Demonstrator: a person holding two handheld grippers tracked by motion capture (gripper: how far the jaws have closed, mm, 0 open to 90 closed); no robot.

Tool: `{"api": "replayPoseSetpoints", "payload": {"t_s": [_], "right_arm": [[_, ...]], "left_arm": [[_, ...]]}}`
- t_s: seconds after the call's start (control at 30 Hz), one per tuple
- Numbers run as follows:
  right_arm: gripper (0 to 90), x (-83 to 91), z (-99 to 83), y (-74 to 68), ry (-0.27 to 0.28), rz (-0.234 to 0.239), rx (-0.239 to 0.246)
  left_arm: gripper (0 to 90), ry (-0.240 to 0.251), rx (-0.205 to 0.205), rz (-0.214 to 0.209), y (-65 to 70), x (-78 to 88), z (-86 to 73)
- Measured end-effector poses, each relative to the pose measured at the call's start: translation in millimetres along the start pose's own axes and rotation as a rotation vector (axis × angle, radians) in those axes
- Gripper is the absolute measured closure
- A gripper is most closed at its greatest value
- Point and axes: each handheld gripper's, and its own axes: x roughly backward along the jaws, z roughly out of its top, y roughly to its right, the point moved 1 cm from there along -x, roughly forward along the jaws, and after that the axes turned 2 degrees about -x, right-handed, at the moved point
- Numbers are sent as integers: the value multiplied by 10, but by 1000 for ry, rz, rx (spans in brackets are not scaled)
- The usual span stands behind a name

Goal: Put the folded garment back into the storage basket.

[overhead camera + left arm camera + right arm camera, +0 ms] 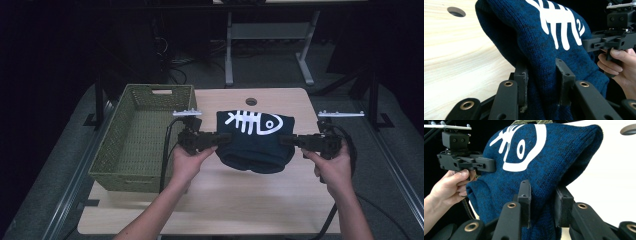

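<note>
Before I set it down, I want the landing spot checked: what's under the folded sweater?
Under the sweater lies bare wooden table with its shadow; the patch directly beneath is hidden by the fabric.

I see the sweater (255, 145) pinched between my left gripper (544, 75) and right gripper (544, 197) as coarse dark-blue knit, matt and fuzzy, with a smooth flat white print across it. The grippers' arms look like matt black plastic with brassy metal rivets, their pads rough and worn. Below them the table (240, 195) is pale, smooth wood grain. Beside my left gripper, the basket (140, 145) is woven olive wicker.
</note>
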Motion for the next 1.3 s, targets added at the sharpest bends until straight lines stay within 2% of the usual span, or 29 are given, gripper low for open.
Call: {"api": "replayPoseSetpoints", "payload": {"t_s": [0.27,0.77,0.97,1.3], "right_arm": [[710,-97,103,-111,-6,18,9],[710,-276,209,-295,-31,16,28],[710,-336,232,-419,-34,20,28],[710,-460,310,-589,-41,28,61]], "left_arm": [[679,14,1,10,-35,168,73],[678,16,7,20,-118,403,96],[678,24,2,28,-113,553,106],[678,45,7,46,-160,758,109]]}}
